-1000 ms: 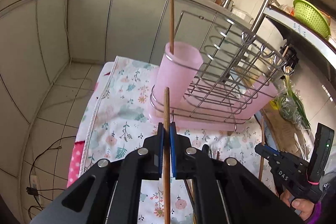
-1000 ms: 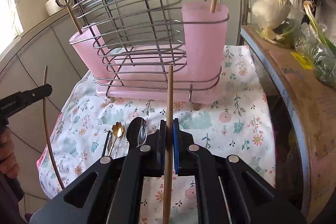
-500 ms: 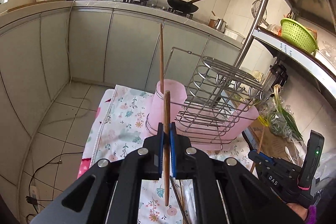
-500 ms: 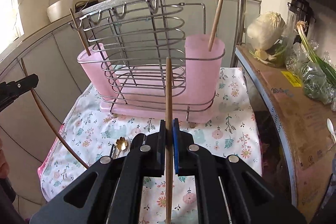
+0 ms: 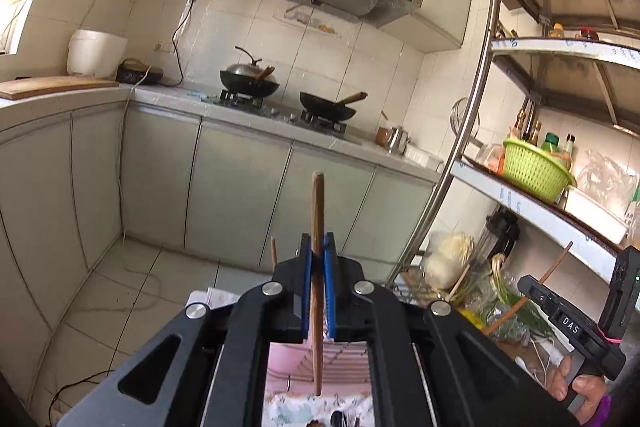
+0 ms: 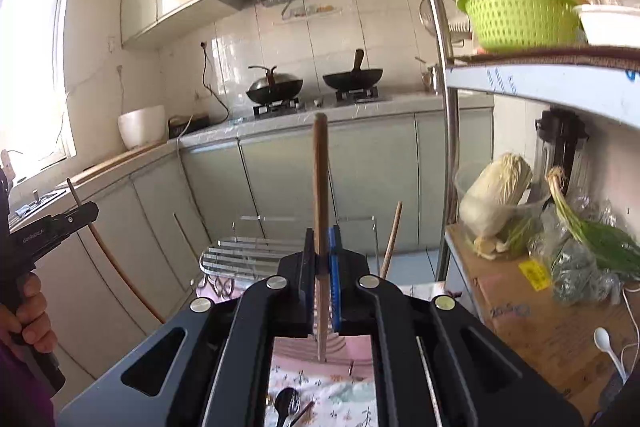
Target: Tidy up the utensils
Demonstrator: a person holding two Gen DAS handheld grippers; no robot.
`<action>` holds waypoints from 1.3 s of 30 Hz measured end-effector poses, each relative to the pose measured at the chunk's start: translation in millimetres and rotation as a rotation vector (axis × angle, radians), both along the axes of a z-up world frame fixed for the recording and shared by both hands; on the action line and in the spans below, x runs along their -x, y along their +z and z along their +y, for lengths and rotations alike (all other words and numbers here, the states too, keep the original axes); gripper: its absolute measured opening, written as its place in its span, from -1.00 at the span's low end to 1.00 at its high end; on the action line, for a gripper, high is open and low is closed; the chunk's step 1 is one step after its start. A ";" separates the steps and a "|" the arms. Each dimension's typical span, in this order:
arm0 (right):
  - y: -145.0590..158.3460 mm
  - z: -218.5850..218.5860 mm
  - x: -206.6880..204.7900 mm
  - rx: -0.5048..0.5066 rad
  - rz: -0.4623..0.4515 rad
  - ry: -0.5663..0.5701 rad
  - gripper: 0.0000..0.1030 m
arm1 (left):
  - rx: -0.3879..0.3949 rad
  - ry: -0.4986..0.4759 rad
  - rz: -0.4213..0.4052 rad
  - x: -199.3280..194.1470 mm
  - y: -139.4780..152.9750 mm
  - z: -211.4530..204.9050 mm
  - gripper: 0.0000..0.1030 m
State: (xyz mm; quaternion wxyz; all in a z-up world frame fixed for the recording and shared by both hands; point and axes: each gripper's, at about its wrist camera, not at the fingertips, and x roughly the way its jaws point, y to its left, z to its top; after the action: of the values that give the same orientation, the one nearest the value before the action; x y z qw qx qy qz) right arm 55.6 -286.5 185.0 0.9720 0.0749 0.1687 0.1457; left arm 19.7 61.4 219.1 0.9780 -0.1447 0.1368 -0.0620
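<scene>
Between the blue pads of the left gripper (image 5: 317, 259), in the left wrist view, a wooden chopstick (image 5: 317, 267) is clamped, the jaws drawn in almost fully on it. It is held nearly upright, its blunt top seen well above the fingertips against the grey cabinet doors (image 5: 236, 187) and its thin end seen below the pads, over the pink rack (image 5: 288, 363) and the floral cloth (image 5: 296, 407). A second stick's tip (image 5: 273, 253) is seen just left of the fingers, apart from them. At the right edge the right gripper (image 5: 528, 287) is seen in a hand (image 5: 580, 387), with another chopstick (image 5: 532, 293) crossing its tip at a slant. Two woks (image 5: 328, 105) are seen on the stove behind.

Across the right wrist view, the right gripper (image 6: 322, 259) is likewise closed down on a chopstick (image 6: 321, 211), gripped between its pads about midway along. The stick stands close to vertical, its top reaching the counter edge (image 6: 360, 113) in the picture, its point ending above the wire rack (image 6: 248, 255). One more stick (image 6: 391, 241) leans in the rack just right of the fingers, untouched by them. Spoons and a fork (image 6: 286, 403) are seen on the cloth (image 6: 340, 399) below. At the left edge the left gripper (image 6: 86, 213) is held in a hand (image 6: 28, 315), its chopstick (image 6: 116, 259) running obliquely through the tip. A green basket (image 6: 516, 15) is seen on the shelf.
</scene>
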 end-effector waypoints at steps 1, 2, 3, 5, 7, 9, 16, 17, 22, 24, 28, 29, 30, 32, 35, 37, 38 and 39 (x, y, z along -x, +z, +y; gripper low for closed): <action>7.6 -2.7 -2.3 -0.005 -0.016 -0.007 -0.88 | -0.001 0.010 -0.020 -2.2 6.5 0.9 -0.91; 13.9 -4.5 -4.4 -0.006 -0.033 -0.014 -0.88 | -0.003 0.024 -0.037 -5.8 12.0 1.3 -0.91; 18.0 -6.4 -6.0 -0.006 -0.047 -0.020 -0.88 | -0.005 0.036 -0.049 -10.3 16.2 1.5 -0.91; 24.4 -8.0 -12.2 0.002 -0.070 -0.033 -0.88 | -0.017 0.062 -0.064 -21.3 21.1 0.7 -0.91; 26.8 -7.6 -21.0 0.015 -0.082 -0.046 -0.88 | -0.034 0.085 -0.066 -34.1 21.0 -0.9 -0.91; 27.8 -7.1 -31.1 0.026 -0.086 -0.058 -0.88 | -0.049 0.099 -0.063 -46.9 16.9 -3.9 -0.91; 22.3 -6.7 -59.3 0.044 -0.082 -0.091 -0.88 | -0.111 0.123 -0.026 -80.5 -11.4 -15.3 -0.91; 19.1 -6.7 -64.8 0.050 -0.077 -0.096 -0.88 | -0.113 0.119 -0.014 -84.7 -15.6 -16.3 -0.91; -5.9 -8.3 -88.5 0.049 -0.020 -0.110 -0.88 | -0.128 0.101 0.040 -99.8 -40.2 -21.8 -0.90; -18.9 -10.7 -96.8 0.041 0.018 -0.111 -0.87 | -0.134 0.097 0.062 -105.5 -49.7 -24.8 -0.91; -42.0 -13.2 -105.0 0.014 0.086 -0.101 -0.88 | -0.144 0.102 0.107 -113.7 -71.7 -31.5 -0.90; -47.0 -13.1 -105.2 0.011 0.097 -0.098 -0.87 | -0.147 0.106 0.120 -116.0 -77.4 -33.2 -0.90; -52.5 -13.3 -105.4 0.008 0.111 -0.093 -0.87 | -0.147 0.110 0.135 -118.5 -83.3 -35.2 -0.90; -61.5 -11.9 -105.8 0.007 0.131 -0.086 -0.87 | -0.141 0.113 0.161 -123.2 -93.8 -37.7 -0.90; -72.7 -9.8 -106.7 0.008 0.157 -0.081 -0.87 | -0.137 0.123 0.192 -129.4 -104.4 -41.7 -0.90; -79.2 -8.3 -107.9 0.010 0.174 -0.078 -0.87 | -0.142 0.136 0.202 -132.0 -109.5 -43.4 -0.90; -82.2 -7.5 -108.5 0.014 0.183 -0.077 -0.87 | -0.147 0.147 0.197 -132.4 -110.1 -44.2 -0.90; -84.9 -7.7 -109.5 0.015 0.189 -0.076 -0.87 | -0.156 0.155 0.196 -132.5 -110.6 -45.3 -0.90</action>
State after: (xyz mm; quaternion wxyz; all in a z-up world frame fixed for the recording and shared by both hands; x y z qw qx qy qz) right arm 165.1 -294.2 100.1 0.9570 0.0873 0.2579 0.0997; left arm 152.2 16.1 108.5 0.9701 -0.0837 0.2243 0.0390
